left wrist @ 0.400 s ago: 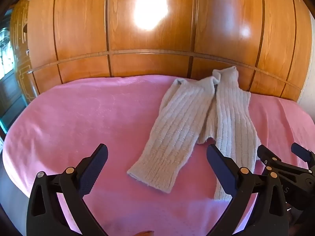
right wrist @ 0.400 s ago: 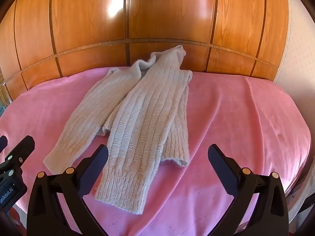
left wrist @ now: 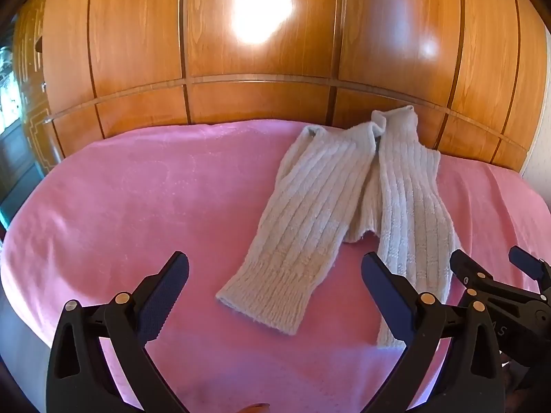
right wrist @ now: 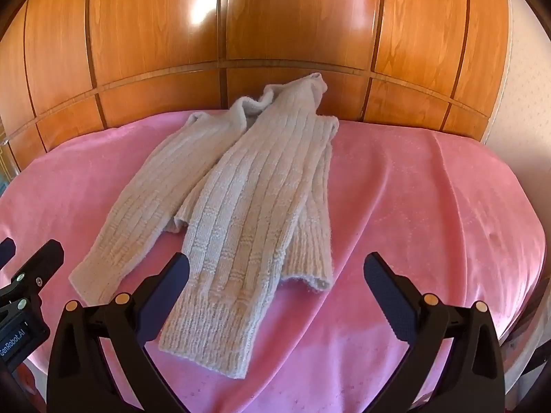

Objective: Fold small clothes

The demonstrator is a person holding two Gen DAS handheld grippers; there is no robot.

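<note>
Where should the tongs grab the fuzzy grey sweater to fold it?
Probably the ribbed cuffs of the grey sweater, from the near edge: both sleeves lie flat on the pink blanket, cuffs toward the open left tongs and right tongs.

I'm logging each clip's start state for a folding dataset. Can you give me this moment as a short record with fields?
garment: beige ribbed knit garment, two long parts spread in a V, joined at the far end
surface: pink blanket
backdrop: glossy wooden panels
left gripper: open, empty, short of the left part's cuff
right gripper: open, empty, over the near cuff
folding: not yet begun
</note>
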